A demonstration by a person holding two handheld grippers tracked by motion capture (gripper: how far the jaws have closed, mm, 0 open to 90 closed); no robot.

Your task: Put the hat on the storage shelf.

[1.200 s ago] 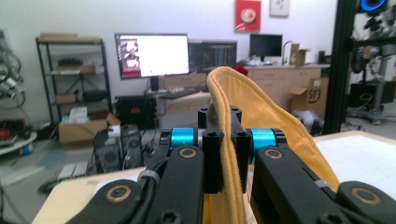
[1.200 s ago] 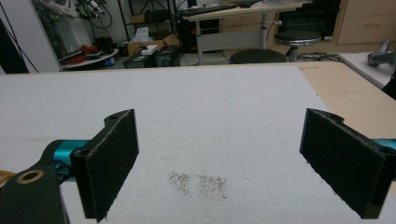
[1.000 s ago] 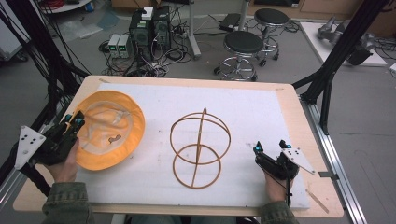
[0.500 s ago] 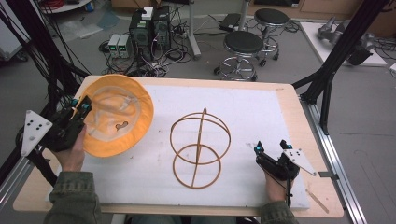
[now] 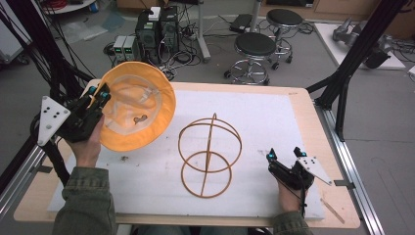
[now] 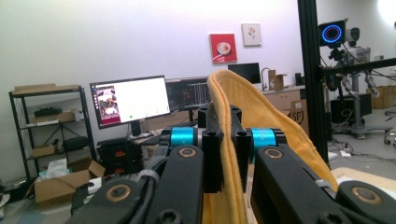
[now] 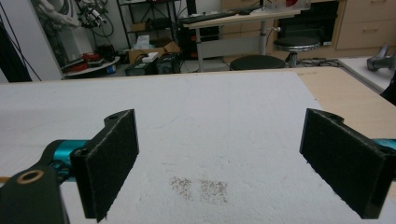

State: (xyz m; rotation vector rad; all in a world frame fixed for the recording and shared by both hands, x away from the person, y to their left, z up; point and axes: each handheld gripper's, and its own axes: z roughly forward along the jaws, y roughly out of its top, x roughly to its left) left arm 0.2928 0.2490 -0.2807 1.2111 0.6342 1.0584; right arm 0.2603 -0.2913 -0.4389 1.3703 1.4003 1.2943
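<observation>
1. Two grippers are working at the table, and the wire stand (image 5: pixel 209 155) in the middle of the white mat (image 5: pixel 274 112) is serving as the landmark.
2. Left of the wire stand, the left gripper (image 5: pixel 98 94) is clamping the brim of the yellow hat (image 5: pixel 137 111), and the hat is hanging tilted above the mat's far left corner with its open inside facing up and toward the stand.
3. Seen from the left gripper view, the two black jaws are pressing tight on the yellow hat's (image 6: pixel 233 154) brim edge, which is standing upright between them.
4. Right of the wire stand, the right gripper (image 5: pixel 283 152) is resting low on the mat near its front edge, well apart from the stand.
5. Looking along the right gripper (image 7: pixel 219 163), its jaws are standing wide apart with nothing between them, and a faint brown smudge (image 7: pixel 201 187) is lying on the mat (image 7: pixel 196 107) just ahead.
</observation>
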